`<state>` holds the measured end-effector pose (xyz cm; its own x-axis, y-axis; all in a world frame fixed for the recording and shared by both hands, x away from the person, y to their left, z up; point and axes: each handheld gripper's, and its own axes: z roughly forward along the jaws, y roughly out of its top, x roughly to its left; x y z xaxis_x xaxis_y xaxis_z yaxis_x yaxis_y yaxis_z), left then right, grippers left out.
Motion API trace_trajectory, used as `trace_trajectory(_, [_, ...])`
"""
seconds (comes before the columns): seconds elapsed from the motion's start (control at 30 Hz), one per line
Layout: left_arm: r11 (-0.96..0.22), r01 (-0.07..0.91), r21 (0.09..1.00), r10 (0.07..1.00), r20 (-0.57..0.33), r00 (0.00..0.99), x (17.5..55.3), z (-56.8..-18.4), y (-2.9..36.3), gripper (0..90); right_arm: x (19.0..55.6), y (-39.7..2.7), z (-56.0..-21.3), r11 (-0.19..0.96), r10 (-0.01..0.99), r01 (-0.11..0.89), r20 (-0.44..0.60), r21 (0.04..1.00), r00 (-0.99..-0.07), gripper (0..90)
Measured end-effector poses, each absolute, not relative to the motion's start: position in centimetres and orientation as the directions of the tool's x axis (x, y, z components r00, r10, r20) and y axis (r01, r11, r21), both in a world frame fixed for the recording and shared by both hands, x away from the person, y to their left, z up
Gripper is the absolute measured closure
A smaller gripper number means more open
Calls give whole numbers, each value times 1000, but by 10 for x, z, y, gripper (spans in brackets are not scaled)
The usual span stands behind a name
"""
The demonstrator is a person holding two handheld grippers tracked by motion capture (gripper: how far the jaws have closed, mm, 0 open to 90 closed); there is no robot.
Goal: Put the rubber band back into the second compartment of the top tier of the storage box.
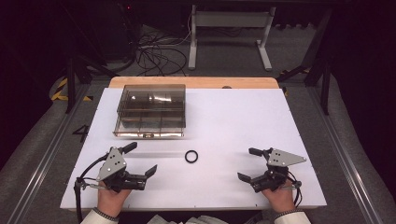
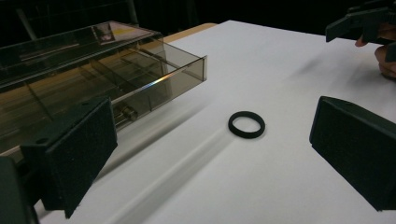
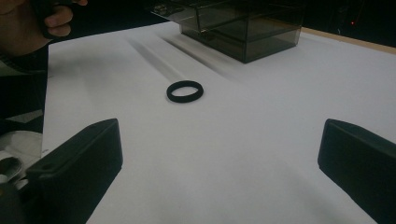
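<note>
1. Ring [image 1: 191, 156]: small black band lying flat on the white table [image 1: 243, 121], near its middle, just in front of the smoked compartment box [image 1: 150, 110].
2. Left hand-held gripper [image 1: 140, 161]: jaws wide apart, empty, left of the ring.
3. Right hand-held gripper [image 1: 250, 164]: jaws wide apart, empty, right of the ring.
4. Progress: ring not yet grasped; pick-up and any placing in the box apparently remain.

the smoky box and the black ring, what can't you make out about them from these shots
- Box contents: high view, glare and the tinted lid hide whether the compartments hold anything.
- Box's far side: left gripper view, cut off by the left and top edges; right gripper view, cut off by the top edge.
- Ring material: too small in the high view, and plain black in both gripper views.
- Latch state: too small.
</note>
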<state>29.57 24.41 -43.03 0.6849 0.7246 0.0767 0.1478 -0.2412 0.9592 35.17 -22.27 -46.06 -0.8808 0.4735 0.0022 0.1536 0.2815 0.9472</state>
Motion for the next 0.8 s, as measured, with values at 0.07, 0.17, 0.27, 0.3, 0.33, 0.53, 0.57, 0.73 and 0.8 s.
trace_trajectory(0.07, [-248,151,957,718,76,692,299,-429,240,16,352,-223,-461,284,474,155,2,946,-880,5])
trace_trajectory(0.17, [-251,149,956,705,75,705,304,-427,235,16,352,-222,-461,285,477,156,1,946,-879,5])
trace_trajectory(0.27, [-253,149,956,694,72,717,308,-425,230,16,352,-223,-461,284,480,160,4,945,-877,5])
trace_trajectory(0.3, [-255,150,955,691,71,720,308,-425,229,16,352,-223,-461,283,481,161,6,946,-876,5])
trace_trajectory(0.33, [-257,149,955,686,72,724,310,-424,227,16,353,-223,-461,280,482,163,8,946,-876,5])
trace_trajectory(0.53, [-265,146,953,661,69,747,319,-420,218,17,353,-224,-462,275,487,166,12,947,-873,5])
trace_trajectory(0.57, [-262,149,954,658,63,751,320,-420,216,17,353,-224,-462,274,488,167,12,947,-873,5])
trace_trajectory(0.73, [-255,159,954,645,45,762,325,-418,208,18,353,-223,-462,277,486,170,14,946,-874,5])
trace_trajectory(0.8, [-260,155,953,642,51,765,327,-417,205,18,353,-223,-462,278,486,169,14,946,-874,5])
